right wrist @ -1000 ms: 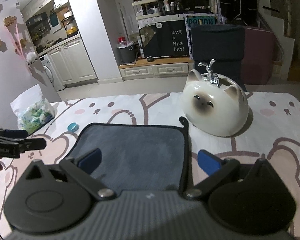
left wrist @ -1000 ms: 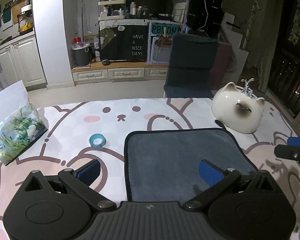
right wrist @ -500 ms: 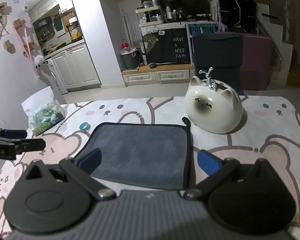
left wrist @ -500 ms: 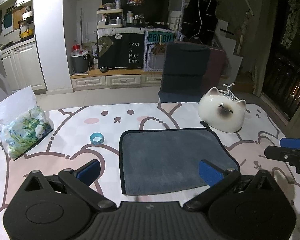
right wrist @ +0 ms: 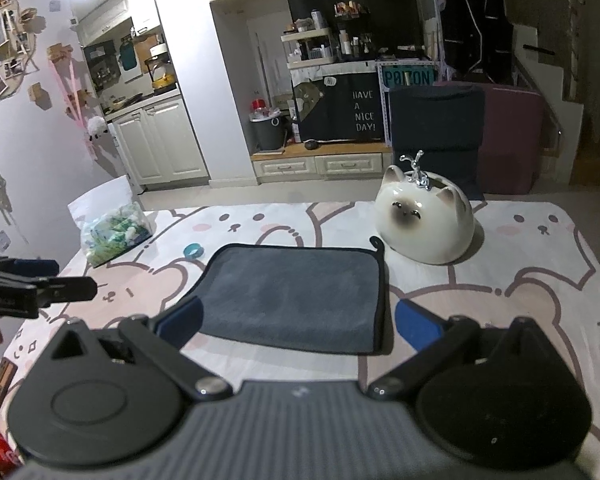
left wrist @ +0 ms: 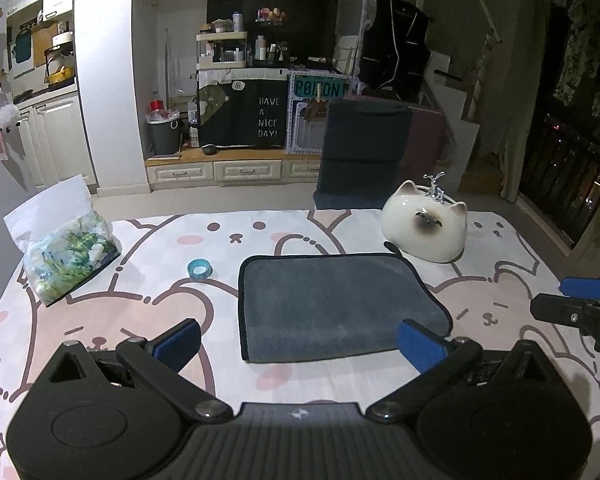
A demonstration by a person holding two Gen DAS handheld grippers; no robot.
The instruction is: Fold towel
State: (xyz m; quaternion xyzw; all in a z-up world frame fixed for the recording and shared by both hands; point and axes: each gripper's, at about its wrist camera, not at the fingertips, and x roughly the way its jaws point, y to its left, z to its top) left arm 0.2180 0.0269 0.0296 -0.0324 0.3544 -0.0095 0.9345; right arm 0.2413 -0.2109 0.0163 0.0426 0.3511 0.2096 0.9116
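A dark grey towel (left wrist: 332, 304) with a black hem lies flat and folded on the cartoon-print tablecloth; it also shows in the right wrist view (right wrist: 296, 296). My left gripper (left wrist: 300, 342) is open and empty, held above the table just short of the towel's near edge. My right gripper (right wrist: 298, 322) is open and empty, held above the towel's near right corner. The right gripper's tip shows at the right edge of the left wrist view (left wrist: 580, 300). The left gripper shows at the left edge of the right wrist view (right wrist: 36, 284).
A white ceramic cat-shaped bowl (left wrist: 426, 230) stands just beyond the towel's far right corner. A small blue tape roll (left wrist: 199, 268) lies left of the towel. A plastic bag with green print (left wrist: 66, 252) sits at the table's left. A dark chair (left wrist: 362, 152) stands behind the table.
Both grippers have pulled back and risen away from the towel, so the whole towel and more of the table now show. The towel has not moved.
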